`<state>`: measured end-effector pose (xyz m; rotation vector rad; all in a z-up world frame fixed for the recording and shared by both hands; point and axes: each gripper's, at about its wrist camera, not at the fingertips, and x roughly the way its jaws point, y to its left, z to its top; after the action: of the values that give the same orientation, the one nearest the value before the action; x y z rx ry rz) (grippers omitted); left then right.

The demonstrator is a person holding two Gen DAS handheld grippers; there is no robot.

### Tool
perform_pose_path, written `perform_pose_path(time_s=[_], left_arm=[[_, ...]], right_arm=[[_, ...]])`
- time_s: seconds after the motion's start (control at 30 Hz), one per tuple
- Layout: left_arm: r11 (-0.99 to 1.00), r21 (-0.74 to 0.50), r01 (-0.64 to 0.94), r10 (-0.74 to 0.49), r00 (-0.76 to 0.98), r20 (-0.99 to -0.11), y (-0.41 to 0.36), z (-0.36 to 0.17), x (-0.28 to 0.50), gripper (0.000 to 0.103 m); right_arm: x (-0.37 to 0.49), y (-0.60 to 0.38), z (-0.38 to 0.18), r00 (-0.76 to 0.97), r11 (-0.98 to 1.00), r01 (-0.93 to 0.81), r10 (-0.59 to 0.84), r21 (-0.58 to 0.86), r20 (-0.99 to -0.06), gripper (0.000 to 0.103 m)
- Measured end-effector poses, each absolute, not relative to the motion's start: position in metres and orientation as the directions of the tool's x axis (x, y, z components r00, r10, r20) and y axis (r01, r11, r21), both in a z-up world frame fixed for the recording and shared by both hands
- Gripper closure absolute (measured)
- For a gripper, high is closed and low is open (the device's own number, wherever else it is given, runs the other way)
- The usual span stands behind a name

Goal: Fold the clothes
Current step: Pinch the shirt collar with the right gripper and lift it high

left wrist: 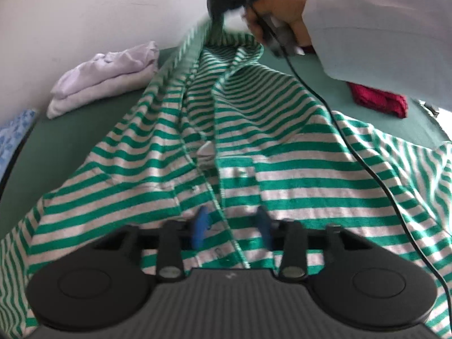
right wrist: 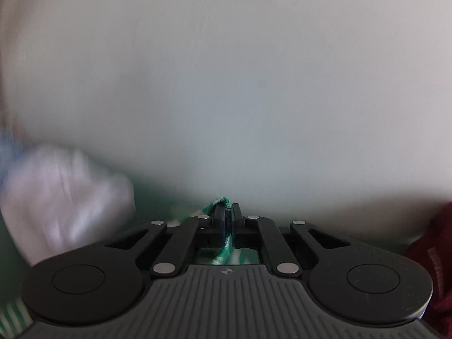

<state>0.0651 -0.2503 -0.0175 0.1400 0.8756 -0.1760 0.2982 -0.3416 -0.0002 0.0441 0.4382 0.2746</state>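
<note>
One green-and-white striped shirt (left wrist: 254,141) lies spread over the green table (left wrist: 70,130), its far end drawn up off the surface toward the right gripper (right wrist: 228,206). In the right wrist view that gripper's jaws are pressed together on a bunched strip of the striped fabric, which pokes out above the fingertips. The left gripper (left wrist: 233,220) hovers low over the near part of the shirt, its two blue fingertips (left wrist: 201,220) apart with nothing between them. One hand (left wrist: 285,19) in a pale sleeve (left wrist: 381,28) holds the right gripper's handle, and one black cable (left wrist: 353,147) trails from it across the shirt. Three other textiles sit on the table: one folded lilac pile (left wrist: 104,79) at far left, one blue patterned cloth (left wrist: 14,132) at the left edge, one red cloth (left wrist: 378,99) at right.
</note>
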Motion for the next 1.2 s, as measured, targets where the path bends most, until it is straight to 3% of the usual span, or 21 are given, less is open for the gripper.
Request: perform_pose_path(time_s=[0.03,0.07,0.17,0.2,0.27,0.33,0.43,0.5,0.6,0.67,0.73,0.83,0.9,1.0,1.07,1.2], left_arm=[[0.974,0.046,0.221,-0.106,0.626,-0.773,-0.251,-0.017,0.064,0.087],[0.972,0.054,0.227,-0.104,0.631,-0.769,-0.253,-0.018,0.064,0.087],[0.967,0.066,0.245,-0.110,0.638,-0.762,-0.258,-0.018,0.061,0.096],[0.967,0.060,0.247,-0.116,0.637,-0.762,-0.258,-0.018,0.061,0.098],[0.965,0.062,0.254,-0.119,0.639,-0.760,-0.259,-0.019,0.059,0.098],[0.961,0.079,0.264,-0.114,0.644,-0.757,-0.261,-0.020,0.059,0.098],[0.963,0.080,0.258,-0.112,0.650,-0.752,-0.262,-0.020,0.058,0.098],[0.964,0.069,0.256,-0.117,0.646,-0.754,-0.261,-0.020,0.058,0.098],[0.964,0.048,0.260,-0.133,0.633,-0.762,-0.260,-0.019,0.057,0.098],[0.964,0.034,0.263,-0.143,0.625,-0.768,-0.260,-0.018,0.057,0.098],[0.964,0.020,0.265,-0.154,0.616,-0.772,-0.259,-0.017,0.056,0.098],[0.964,-0.018,0.266,-0.181,0.604,-0.776,-0.257,-0.017,0.051,0.098],[0.964,-0.038,0.262,-0.193,0.599,-0.777,-0.254,-0.017,0.048,0.097],[0.965,-0.080,0.250,-0.217,0.588,-0.779,-0.246,-0.016,0.046,0.097],[0.962,-0.123,0.245,-0.246,0.571,-0.783,-0.239,-0.015,0.044,0.097],[0.941,-0.202,0.270,-0.321,0.530,-0.785,-0.228,-0.007,0.032,0.097]], right_arm=[[0.294,-0.354,0.009,0.893,0.959,-0.218,0.271,0.181,-0.359,0.101],[0.291,-0.365,0.017,0.911,0.950,-0.187,0.263,0.251,-0.318,0.100],[0.300,-0.371,0.024,0.884,0.943,-0.189,0.284,0.273,-0.371,0.100],[0.294,-0.381,0.030,0.884,0.903,-0.222,0.345,0.367,-0.314,0.100],[0.291,-0.393,0.041,0.868,0.831,-0.263,0.425,0.490,-0.255,0.100],[0.295,-0.385,0.053,0.855,0.862,-0.246,0.408,0.443,-0.319,0.100],[0.288,-0.388,0.070,0.821,0.765,-0.343,0.527,0.545,-0.222,0.100],[0.284,-0.364,0.085,0.861,0.898,-0.299,0.400,0.324,-0.313,0.100],[0.284,-0.359,0.092,0.837,0.861,-0.336,0.459,0.382,-0.297,0.100],[0.280,-0.334,0.095,0.884,0.953,-0.272,0.302,0.134,-0.357,0.100],[0.282,-0.334,0.093,0.858,0.930,-0.306,0.363,0.204,-0.364,0.101],[0.285,-0.326,0.085,0.883,0.970,-0.227,0.244,0.092,-0.401,0.100],[0.287,-0.340,0.079,0.850,0.931,-0.270,0.350,0.245,-0.394,0.101],[0.283,-0.338,0.076,0.870,0.962,-0.226,0.270,0.151,-0.412,0.100],[0.276,-0.350,0.078,0.848,0.926,-0.269,0.359,0.266,-0.389,0.100],[0.255,-0.356,0.101,0.864,0.934,-0.278,0.345,0.225,-0.366,0.100]])
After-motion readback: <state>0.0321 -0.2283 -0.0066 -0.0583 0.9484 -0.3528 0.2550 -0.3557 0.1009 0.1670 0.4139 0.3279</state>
